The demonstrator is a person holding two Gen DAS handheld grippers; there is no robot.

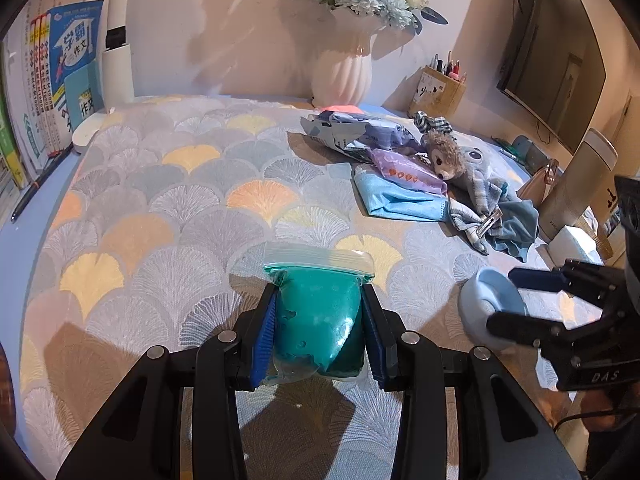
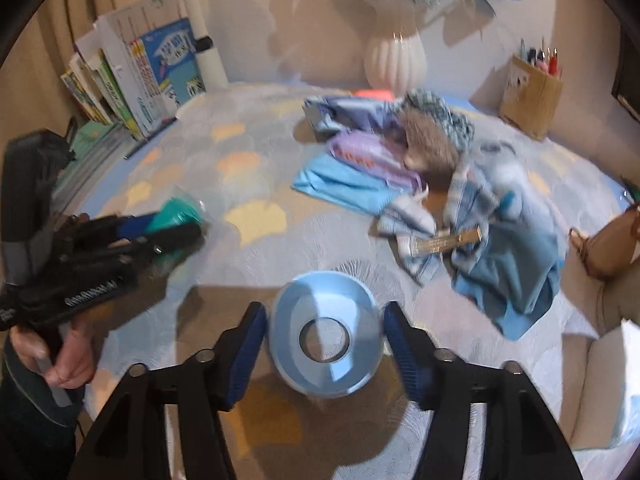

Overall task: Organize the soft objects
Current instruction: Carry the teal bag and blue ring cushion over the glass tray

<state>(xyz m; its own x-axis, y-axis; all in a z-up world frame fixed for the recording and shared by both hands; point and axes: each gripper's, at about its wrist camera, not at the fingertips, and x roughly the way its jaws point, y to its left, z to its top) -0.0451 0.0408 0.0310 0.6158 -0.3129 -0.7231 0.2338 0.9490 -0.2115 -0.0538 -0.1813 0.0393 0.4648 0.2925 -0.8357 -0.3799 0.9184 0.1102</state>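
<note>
A clear zip bag of teal putty is pinched between the blue pads of my left gripper, just above the patterned cloth. The same gripper shows at the left of the right wrist view, held by a hand. A pale blue ring-shaped object lies on the cloth between the fingers of my right gripper. A thin gap shows at each pad, so the jaws stand open around it. From the left wrist view the right gripper straddles the ring.
Further back lies a pile of soft things: a plush monkey, a blue cloth, packets, a checked cloth with a hair clip. A white vase, pen box, books, a flask and a tan bag ring the cloth.
</note>
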